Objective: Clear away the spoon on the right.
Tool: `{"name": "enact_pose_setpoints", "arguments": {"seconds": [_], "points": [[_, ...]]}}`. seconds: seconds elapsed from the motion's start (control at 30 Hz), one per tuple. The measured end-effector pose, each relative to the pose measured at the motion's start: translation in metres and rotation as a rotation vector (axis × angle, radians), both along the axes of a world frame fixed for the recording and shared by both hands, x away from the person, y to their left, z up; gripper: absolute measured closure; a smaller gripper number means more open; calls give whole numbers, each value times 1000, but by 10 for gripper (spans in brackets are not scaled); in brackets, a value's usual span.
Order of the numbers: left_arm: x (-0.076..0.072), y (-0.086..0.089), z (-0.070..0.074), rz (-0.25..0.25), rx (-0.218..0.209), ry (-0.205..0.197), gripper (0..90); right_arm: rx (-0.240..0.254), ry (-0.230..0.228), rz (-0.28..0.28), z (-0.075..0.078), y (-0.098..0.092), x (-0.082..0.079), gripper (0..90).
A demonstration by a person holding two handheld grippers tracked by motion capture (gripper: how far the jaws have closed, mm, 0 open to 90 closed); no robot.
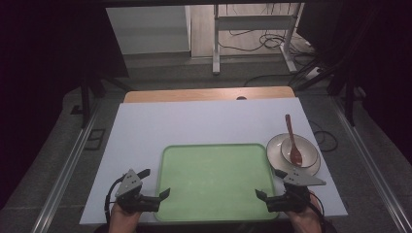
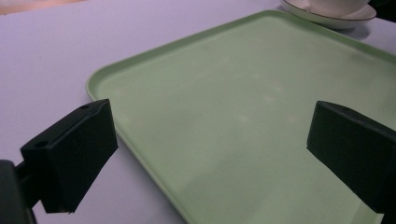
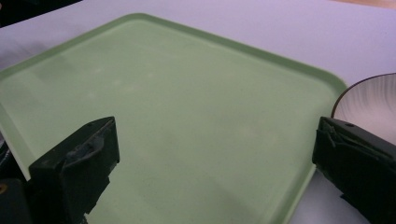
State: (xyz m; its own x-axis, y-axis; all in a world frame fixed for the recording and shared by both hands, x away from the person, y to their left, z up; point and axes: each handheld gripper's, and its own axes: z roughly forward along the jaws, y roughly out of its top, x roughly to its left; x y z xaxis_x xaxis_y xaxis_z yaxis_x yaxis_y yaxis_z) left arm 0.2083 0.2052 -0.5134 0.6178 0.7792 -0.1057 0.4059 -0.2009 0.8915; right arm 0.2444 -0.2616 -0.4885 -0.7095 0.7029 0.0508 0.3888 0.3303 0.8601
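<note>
The green tray (image 1: 214, 182) lies flat on the near middle of the white bench (image 1: 145, 131), and nothing is on it. The left tool (image 1: 149, 188) is at the tray's near left corner, with its jaws spread wide and nothing between them; in the left gripper view one jaw is over the bench and the other over the tray (image 2: 243, 116). The right tool (image 1: 271, 186) is at the near right corner, its jaws also spread and not holding anything. Just right of the tray, at its far right corner, stands a plate (image 1: 274, 148) with a bowl (image 1: 305, 148) on it, and a brown spoon (image 1: 292, 141) rests in the bowl.
</note>
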Motion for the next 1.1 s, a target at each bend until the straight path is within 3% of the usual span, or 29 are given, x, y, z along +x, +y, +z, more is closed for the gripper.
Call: {"name": "enact_pose_setpoints", "arguments": {"seconds": [0.5, 0.77, 0.97, 1.1], "points": [[-1, 7, 2, 27, -30, 4, 14, -14, 2, 1, 4, 3, 1, 9], [-1, 6, 1, 27, -22, 11, 13, 15, 20, -37, 14, -2, 9, 19], [-1, 5, 2, 24, -19, 20, 16, 1, 19, -60, 20, -6, 15, 15], [-1, 6, 1, 28, -18, 16, 15, -11, 18, -108, 28, -11, 22, 5]]}}
